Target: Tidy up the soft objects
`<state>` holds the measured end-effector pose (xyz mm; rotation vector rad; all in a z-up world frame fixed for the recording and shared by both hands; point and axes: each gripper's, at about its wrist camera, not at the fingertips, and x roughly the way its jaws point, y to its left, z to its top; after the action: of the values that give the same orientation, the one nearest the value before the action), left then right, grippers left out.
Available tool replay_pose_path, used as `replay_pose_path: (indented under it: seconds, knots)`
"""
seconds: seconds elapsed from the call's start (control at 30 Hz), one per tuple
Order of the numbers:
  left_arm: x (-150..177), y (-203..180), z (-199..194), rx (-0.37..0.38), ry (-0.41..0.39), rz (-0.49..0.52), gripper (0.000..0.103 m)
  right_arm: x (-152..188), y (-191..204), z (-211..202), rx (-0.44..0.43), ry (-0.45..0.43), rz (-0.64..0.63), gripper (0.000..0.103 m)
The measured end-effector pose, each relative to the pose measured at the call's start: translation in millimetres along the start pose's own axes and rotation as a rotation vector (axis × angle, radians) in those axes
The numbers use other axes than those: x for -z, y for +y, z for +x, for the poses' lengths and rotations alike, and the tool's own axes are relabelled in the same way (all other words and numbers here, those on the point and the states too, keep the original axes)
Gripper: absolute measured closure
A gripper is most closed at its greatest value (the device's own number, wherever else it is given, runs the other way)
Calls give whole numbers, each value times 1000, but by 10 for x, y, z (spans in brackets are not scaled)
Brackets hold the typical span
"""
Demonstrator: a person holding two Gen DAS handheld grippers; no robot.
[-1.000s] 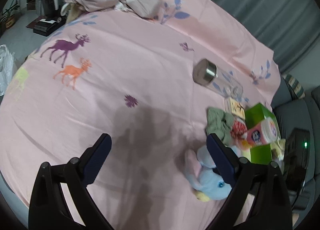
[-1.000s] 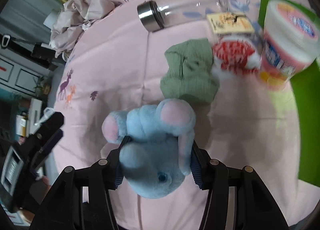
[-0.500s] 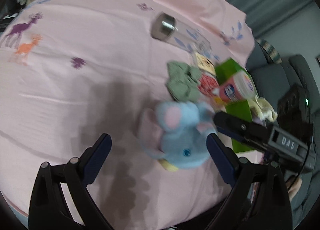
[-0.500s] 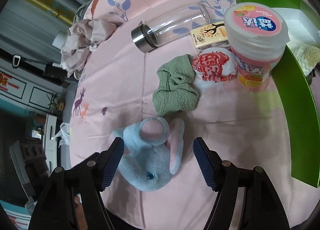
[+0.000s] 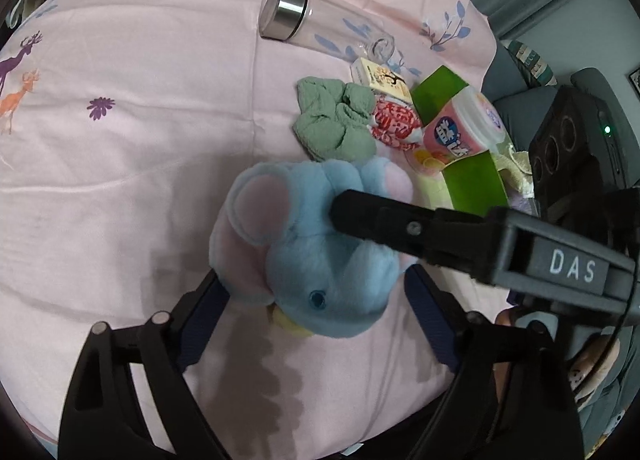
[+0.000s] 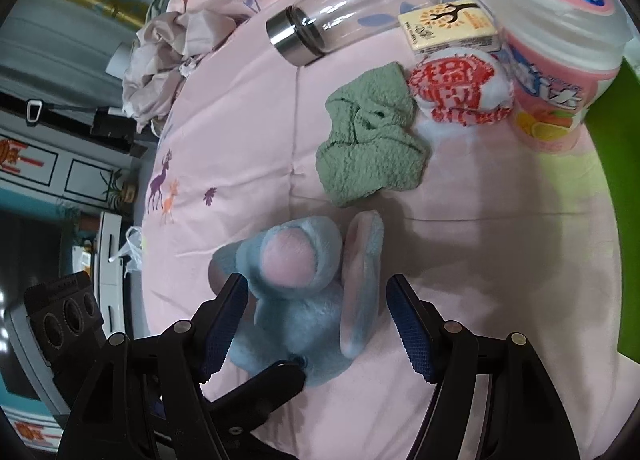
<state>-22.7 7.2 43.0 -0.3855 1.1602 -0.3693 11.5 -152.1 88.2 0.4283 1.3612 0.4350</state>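
1. On my left gripper (image 5: 312,300) the jaws are closing, still fairly wide, with the blue plush elephant (image 5: 316,244) lying between the dark blue pads. The left pad sits right against the pink ear; I cannot tell whether the right pad touches the plush.
2. My right gripper (image 6: 316,324) straddles the same elephant (image 6: 304,300) from the other side, jaws at a medium spread. Its right pad stands clear of the ear flap; the left pad is just beside the plush, and I cannot tell if it touches. One right finger crosses over the elephant's head in the left wrist view.
3. The elephant lies on the pink bedsheet (image 5: 132,164), near the sheet's near edge and toward its right side.
4. Just beyond the elephant lies a crumpled green cloth (image 6: 372,148), close to it.
5. Touching the cloth's right side is a red-and-white patterned soft ball (image 6: 460,88), with a pink lidded tub (image 6: 556,48) against it at the green box (image 5: 472,180) by the sheet's right edge.
6. Behind the ball sits a small cream carton (image 6: 448,28).
7. Farther back a clear bottle with a steel cap (image 5: 316,24) lies on its side.
8. A heap of crumpled beige fabric (image 6: 160,56) sits at the sheet's far left corner.
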Motion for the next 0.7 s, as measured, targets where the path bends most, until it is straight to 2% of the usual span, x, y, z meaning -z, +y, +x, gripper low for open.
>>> replay_pose_path:
  seconds: [0.1,0.3,0.5,0.6,0.7]
  knots:
    - [7,-18,56,-23,8,8,29,6,2,51,-5,11,0,30]
    - [10,-46,95,-41,-2,29,37,13,-7,148,-23,32,17,30]
    - [21,-104,99,-61,-22,67,42,11,-66,197,-57,46,43,31]
    - [20,-100,86,-55,-26,62,43,25,-35,235,-97,64,42,34]
    - [33,-140,65,-63,-45,76,43,44,28,209,-78,45,7,36]
